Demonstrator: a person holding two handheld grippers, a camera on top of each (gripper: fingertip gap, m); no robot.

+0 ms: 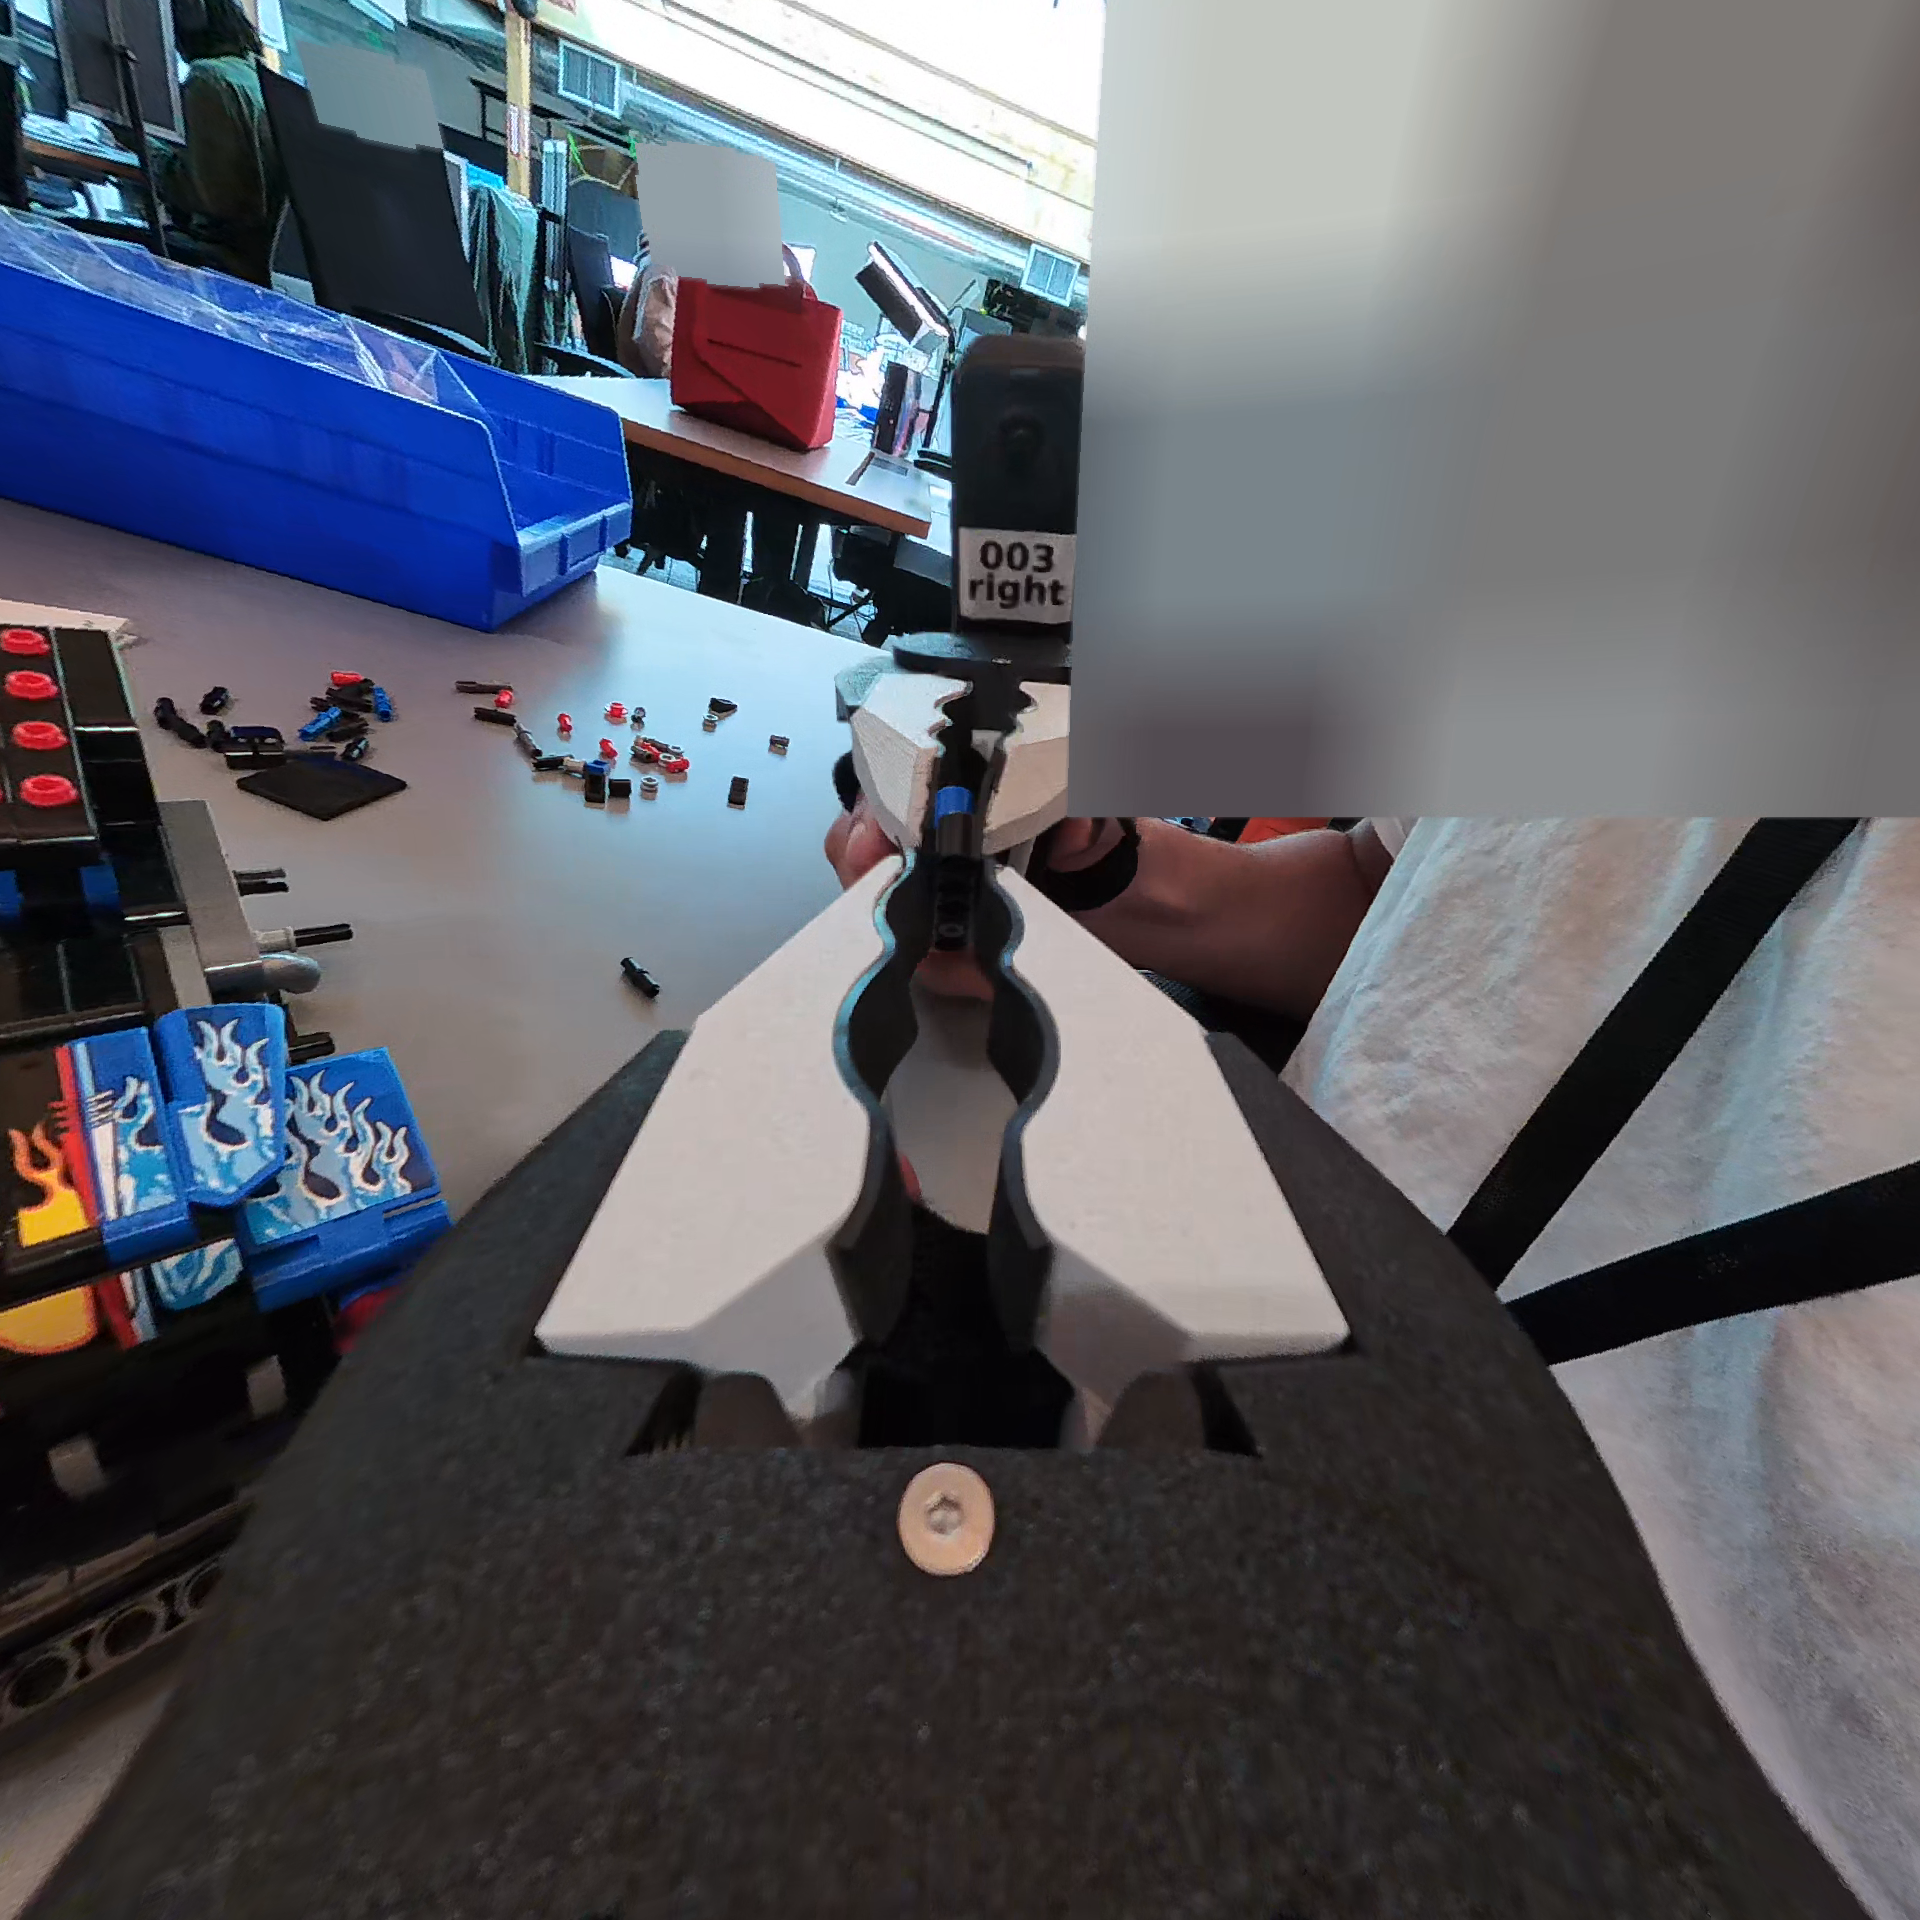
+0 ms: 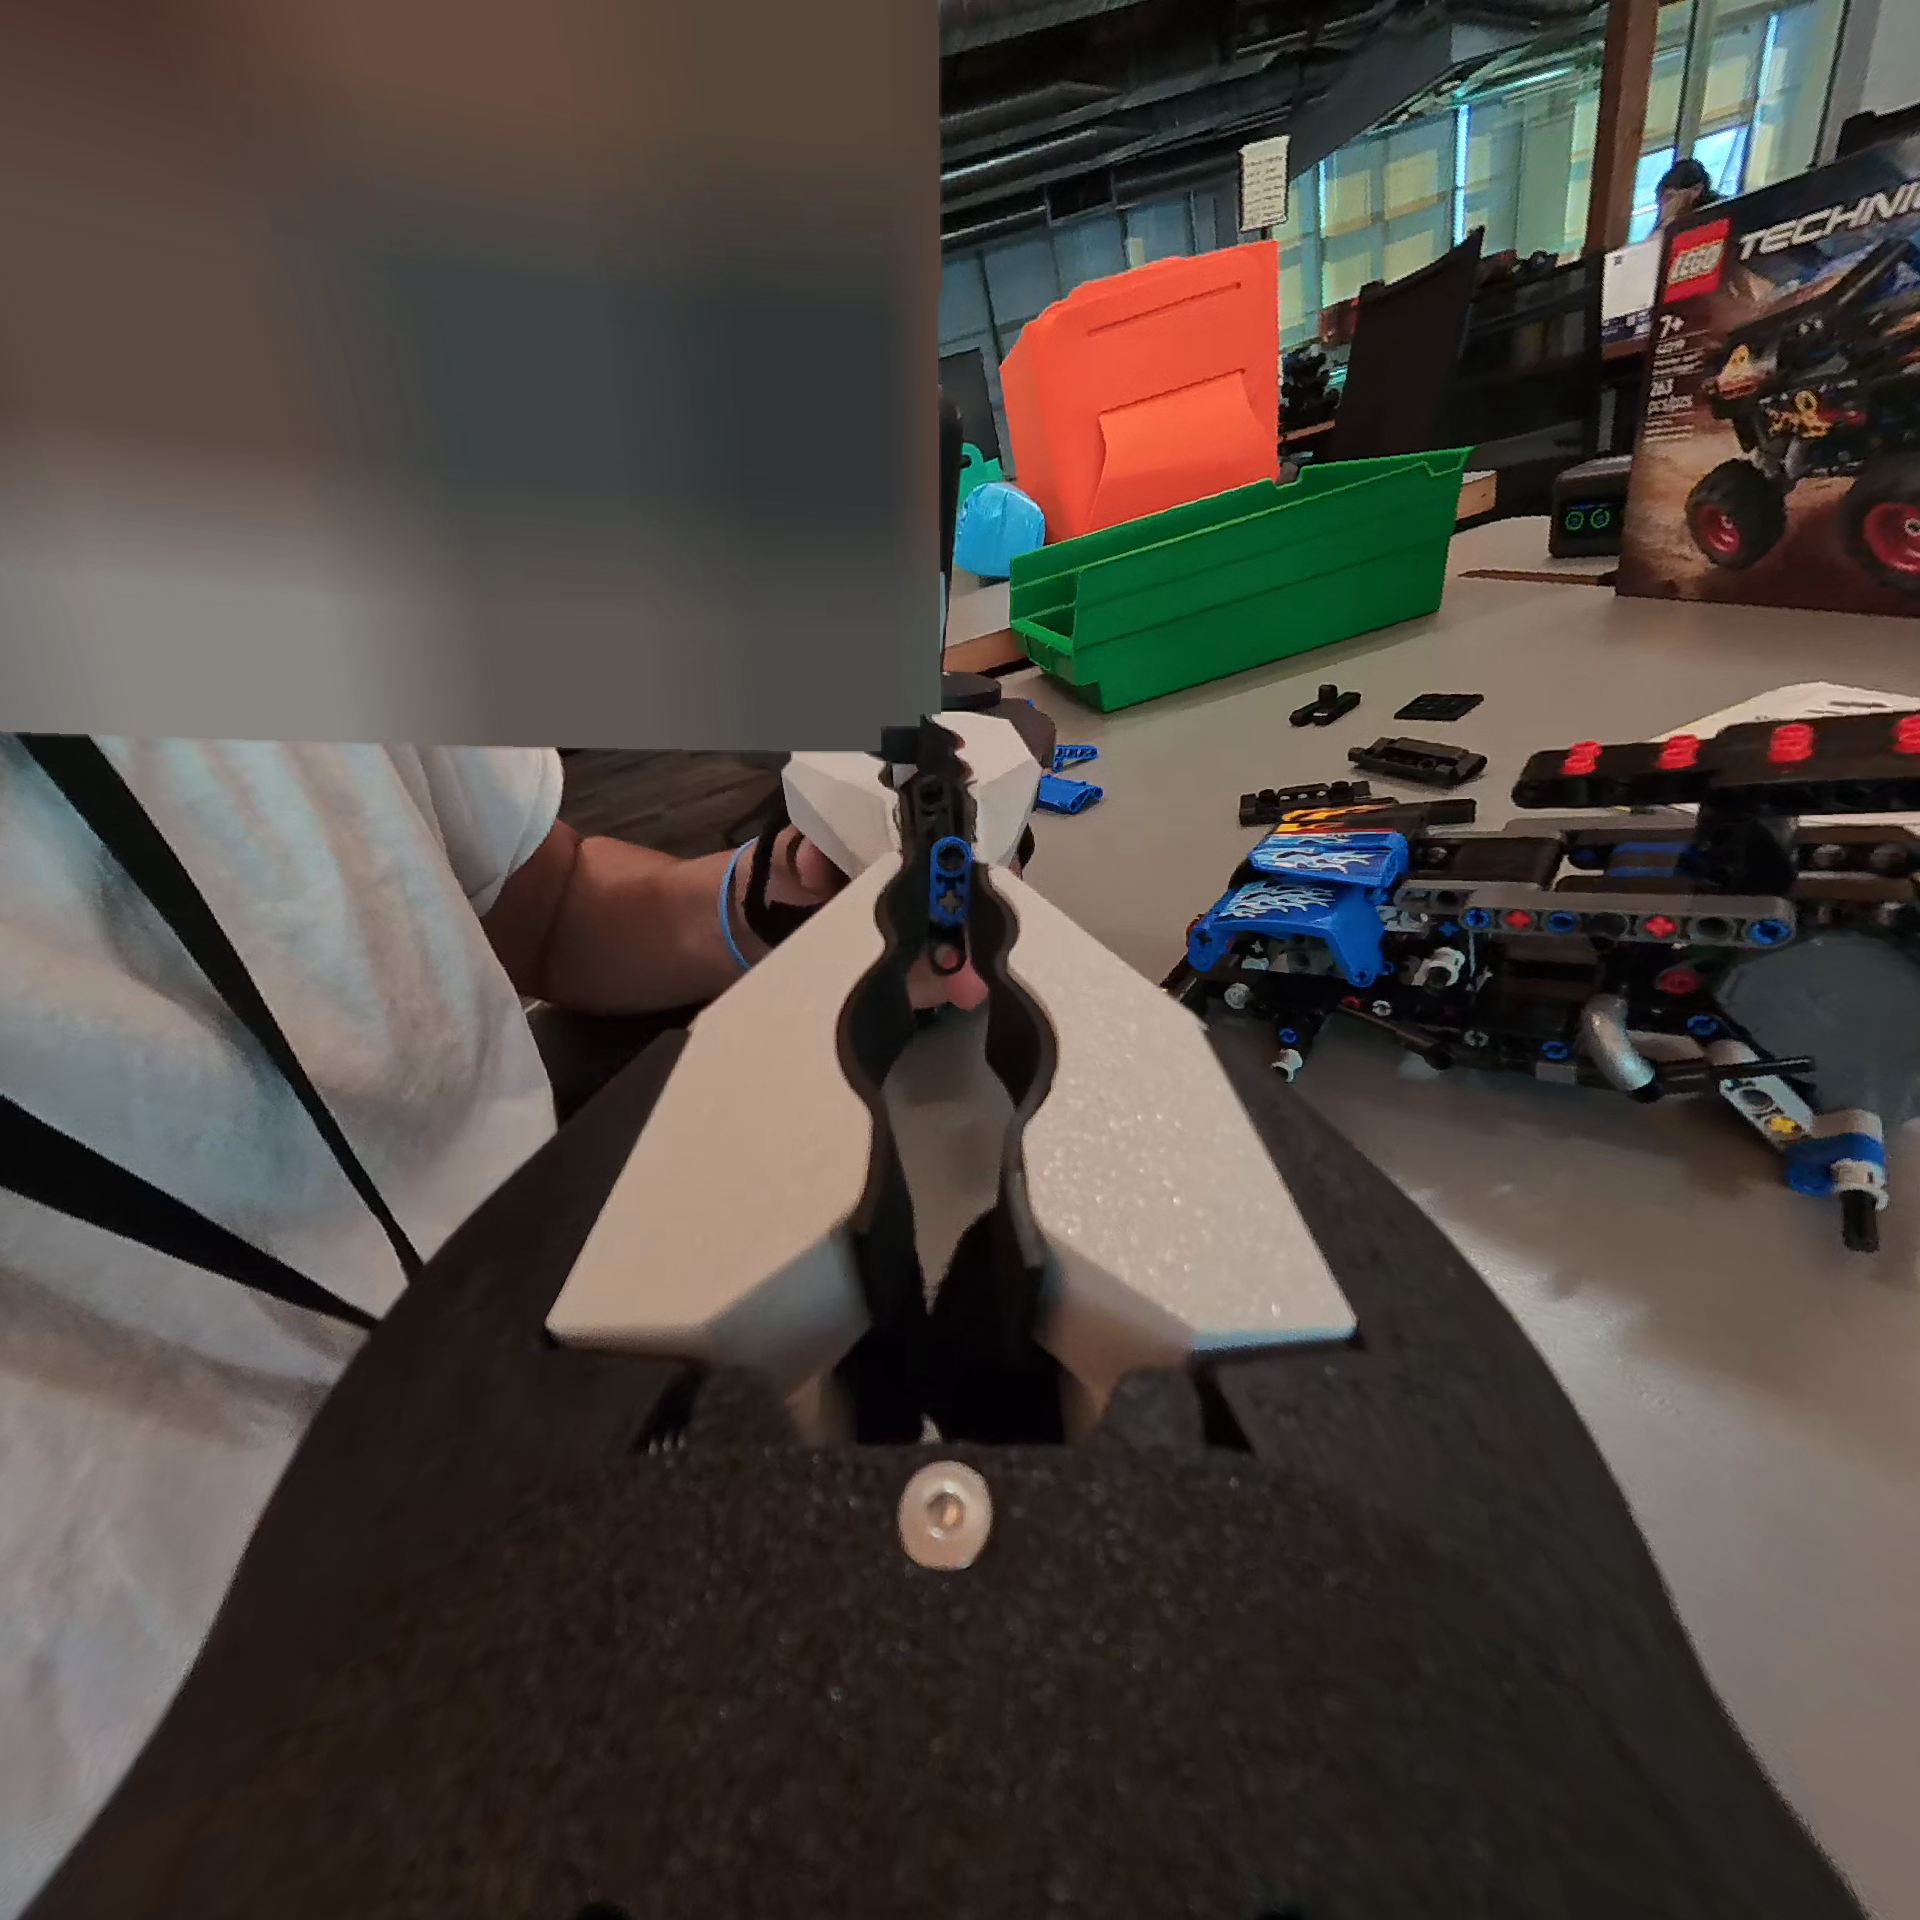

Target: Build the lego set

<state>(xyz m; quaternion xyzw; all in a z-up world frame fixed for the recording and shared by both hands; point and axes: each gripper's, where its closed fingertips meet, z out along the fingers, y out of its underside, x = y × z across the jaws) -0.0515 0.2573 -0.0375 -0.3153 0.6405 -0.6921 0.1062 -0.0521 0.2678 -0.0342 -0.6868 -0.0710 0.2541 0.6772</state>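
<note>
My left gripper (image 1: 948, 883) and right gripper (image 2: 948, 883) meet tip to tip above the table's near edge. Both are shut on one small black beam (image 2: 945, 940) with a blue pin (image 2: 951, 858) in it. In the left wrist view the beam (image 1: 948, 909) sits in my left jaws and the blue pin (image 1: 951, 805) lies inside the right gripper (image 1: 961, 769). The left gripper (image 2: 928, 790) also shows in the right wrist view. The partly built black and blue truck with flame panels (image 2: 1558, 914) lies on the table to one side; it also shows in the left wrist view (image 1: 156, 1091).
Several small loose pieces (image 1: 582, 748) lie on the grey table (image 1: 499, 935), with a blue bin (image 1: 312, 436) behind them. A green bin (image 2: 1247, 582), an orange folded thing (image 2: 1143, 384) and the set's box (image 2: 1787, 416) stand at the back. The person's white shirt (image 2: 260, 987) is close by.
</note>
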